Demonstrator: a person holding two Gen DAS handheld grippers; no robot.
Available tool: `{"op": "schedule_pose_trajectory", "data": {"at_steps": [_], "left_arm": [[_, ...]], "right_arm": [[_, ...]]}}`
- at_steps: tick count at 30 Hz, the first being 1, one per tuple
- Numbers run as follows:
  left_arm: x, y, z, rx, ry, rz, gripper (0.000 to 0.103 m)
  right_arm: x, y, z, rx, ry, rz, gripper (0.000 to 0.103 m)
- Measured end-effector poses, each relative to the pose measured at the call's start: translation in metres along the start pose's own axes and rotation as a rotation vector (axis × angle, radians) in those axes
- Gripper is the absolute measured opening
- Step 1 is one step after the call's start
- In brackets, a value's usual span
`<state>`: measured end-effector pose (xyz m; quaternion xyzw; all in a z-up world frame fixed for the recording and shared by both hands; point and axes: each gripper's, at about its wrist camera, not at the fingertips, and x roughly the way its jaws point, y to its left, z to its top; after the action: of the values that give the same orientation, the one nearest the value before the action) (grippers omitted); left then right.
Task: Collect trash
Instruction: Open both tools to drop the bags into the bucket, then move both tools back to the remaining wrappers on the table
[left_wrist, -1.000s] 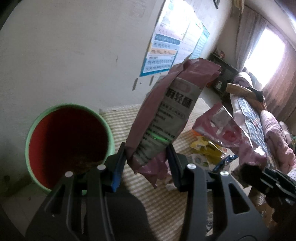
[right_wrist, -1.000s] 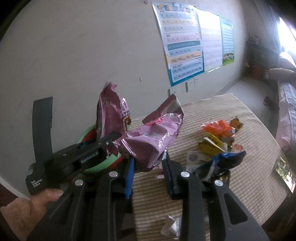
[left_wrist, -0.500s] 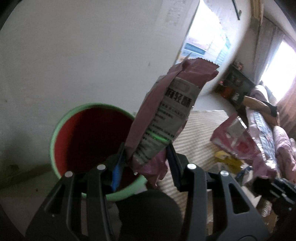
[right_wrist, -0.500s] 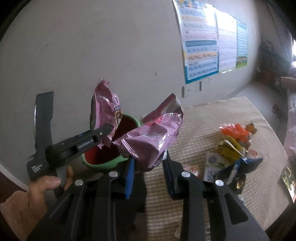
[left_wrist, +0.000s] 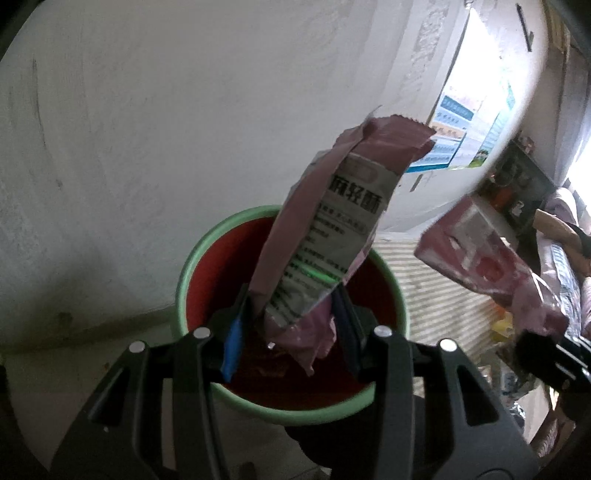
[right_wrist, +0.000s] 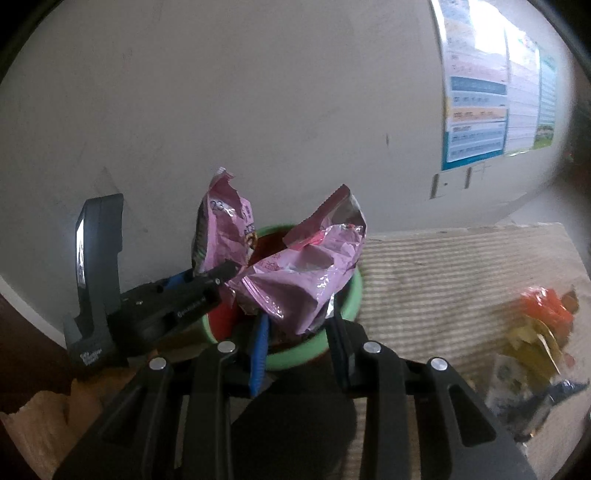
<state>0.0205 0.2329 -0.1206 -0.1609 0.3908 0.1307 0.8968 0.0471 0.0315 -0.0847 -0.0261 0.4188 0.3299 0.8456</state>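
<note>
Both grippers have moved over the green bin (left_wrist: 288, 406). The left gripper (left_wrist: 291, 332) pinches a pink wrapper (left_wrist: 325, 236); the right gripper (right_wrist: 299, 343) pinches a crinkled pink bag (right_wrist: 303, 273), low in the frame's middle. Letting go looks next.

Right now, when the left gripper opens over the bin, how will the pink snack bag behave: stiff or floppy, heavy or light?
The snack bag stands up from the left gripper on its own, so it is probably light and fairly stiff. Its bottom end is crumpled, so it likely bends easily. Held over the bin, such thin film may flutter or cling rather than drop straight.
</note>
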Motion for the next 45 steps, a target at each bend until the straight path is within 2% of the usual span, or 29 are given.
{"op": "schedule_pose_trajectory", "data": {"at_steps": [10, 14, 18, 23, 27, 30, 33, 36, 42, 45], "left_arm": [[0.021, 0.013, 0.005, -0.007, 0.022, 0.015, 0.044], [0.026, 0.014, 0.007, -0.019, 0.013, 0.025, 0.061], [0.031, 0.014, 0.009, -0.024, 0.013, 0.028, 0.065], [0.027, 0.013, 0.007, -0.034, 0.01, 0.029, 0.065], [0.02, 0.009, 0.005, -0.028, 0.003, 0.015, 0.065], [0.012, -0.006, 0.002, -0.003, 0.001, -0.018, 0.065], [0.005, -0.025, 0.001, 0.024, -0.002, -0.056, 0.065], [-0.001, -0.054, -0.007, 0.069, 0.011, -0.116, 0.067], [-0.004, -0.108, -0.031, 0.151, 0.076, -0.218, 0.069], [0.0, -0.136, -0.047, 0.185, 0.13, -0.264, 0.069]], "right_arm": [[0.039, -0.002, 0.006, -0.002, 0.076, 0.03, 0.037], [0.047, -0.003, 0.004, 0.002, 0.084, 0.03, 0.045], [0.051, -0.005, 0.003, 0.015, 0.084, 0.03, 0.049], [0.04, -0.007, 0.004, 0.039, 0.057, 0.026, 0.05], [0.016, -0.007, -0.001, 0.048, 0.021, 0.021, 0.05], [-0.006, -0.007, -0.011, 0.038, -0.001, -0.013, 0.056], [-0.034, -0.014, -0.032, 0.034, -0.013, -0.061, 0.057], [-0.052, -0.024, -0.057, 0.041, 0.01, -0.115, 0.058], [-0.08, -0.066, -0.131, 0.141, 0.121, -0.262, 0.058], [-0.087, -0.084, -0.159, 0.21, 0.175, -0.3, 0.058]]}}
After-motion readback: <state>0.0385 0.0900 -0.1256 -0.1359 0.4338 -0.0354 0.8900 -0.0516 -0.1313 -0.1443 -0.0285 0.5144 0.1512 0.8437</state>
